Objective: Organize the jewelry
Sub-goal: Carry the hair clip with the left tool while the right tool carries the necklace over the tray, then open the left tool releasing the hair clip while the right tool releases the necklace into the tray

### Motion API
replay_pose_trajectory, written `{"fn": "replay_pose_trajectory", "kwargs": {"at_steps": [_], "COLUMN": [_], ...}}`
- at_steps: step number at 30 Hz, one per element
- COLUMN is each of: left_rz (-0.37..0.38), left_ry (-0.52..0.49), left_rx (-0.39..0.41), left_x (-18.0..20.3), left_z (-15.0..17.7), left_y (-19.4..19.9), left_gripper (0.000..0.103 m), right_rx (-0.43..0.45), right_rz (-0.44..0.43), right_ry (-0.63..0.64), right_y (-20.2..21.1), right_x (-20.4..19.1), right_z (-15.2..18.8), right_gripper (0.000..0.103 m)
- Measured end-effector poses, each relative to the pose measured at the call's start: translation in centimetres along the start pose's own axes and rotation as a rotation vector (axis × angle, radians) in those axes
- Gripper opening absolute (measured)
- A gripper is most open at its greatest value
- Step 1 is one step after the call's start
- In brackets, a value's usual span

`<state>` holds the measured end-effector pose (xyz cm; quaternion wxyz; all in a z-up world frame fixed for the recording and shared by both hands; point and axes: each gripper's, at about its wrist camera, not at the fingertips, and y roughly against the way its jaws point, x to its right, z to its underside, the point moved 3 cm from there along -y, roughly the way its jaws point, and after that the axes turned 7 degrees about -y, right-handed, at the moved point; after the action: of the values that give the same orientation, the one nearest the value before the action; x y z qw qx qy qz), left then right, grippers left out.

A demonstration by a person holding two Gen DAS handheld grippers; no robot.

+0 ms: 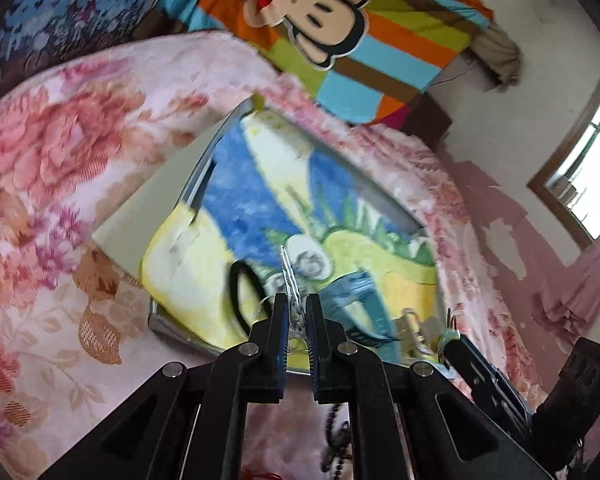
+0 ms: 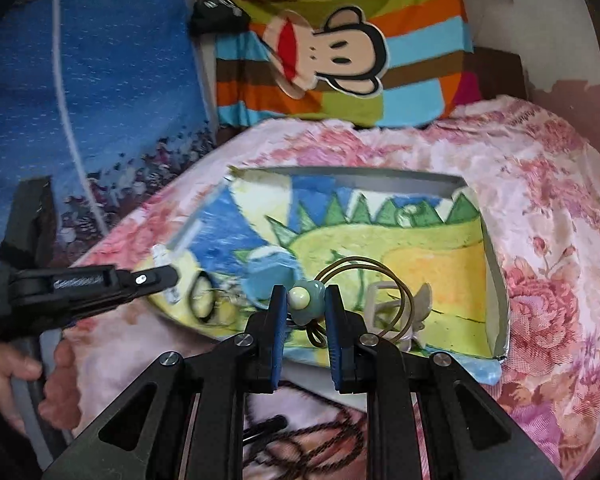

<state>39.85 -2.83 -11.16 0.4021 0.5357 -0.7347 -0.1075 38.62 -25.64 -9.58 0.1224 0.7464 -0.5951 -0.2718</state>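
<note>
Over a shallow tray [image 2: 496, 276] lined with a dinosaur drawing, on a flowered bedspread [image 2: 548, 208], my right gripper [image 2: 305, 300] pinches a green-and-cream hair tie [image 2: 306, 298], its brown loop trailing toward the tray's near right corner. My left gripper [image 1: 296, 308] clamps a silver hair clip [image 1: 289, 276] above the near edge, beside a black loop [image 1: 242, 292]. The risk, as I judge it: the dangling elastic catches the pale buckle [image 2: 380, 300] below and drags it out when I let go.
</note>
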Motion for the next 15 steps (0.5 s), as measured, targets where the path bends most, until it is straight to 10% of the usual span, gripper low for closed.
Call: {"fn": "replay_pose_trajectory", "kwargs": {"at_steps": [15], "left_rz": [-0.069], "left_ry": [0.007], "left_rx": [-0.029], "left_x": [-1.5], "left_z": [0.7], "left_y": [-1.0], "left_gripper": [0.008], "right_rx": [-0.115], "right_rz": [0.063], "right_ry": [-0.011], "right_y": [-4.3], "right_x": [0.9], "right_z": [2.3], "right_gripper": [0.017]}}
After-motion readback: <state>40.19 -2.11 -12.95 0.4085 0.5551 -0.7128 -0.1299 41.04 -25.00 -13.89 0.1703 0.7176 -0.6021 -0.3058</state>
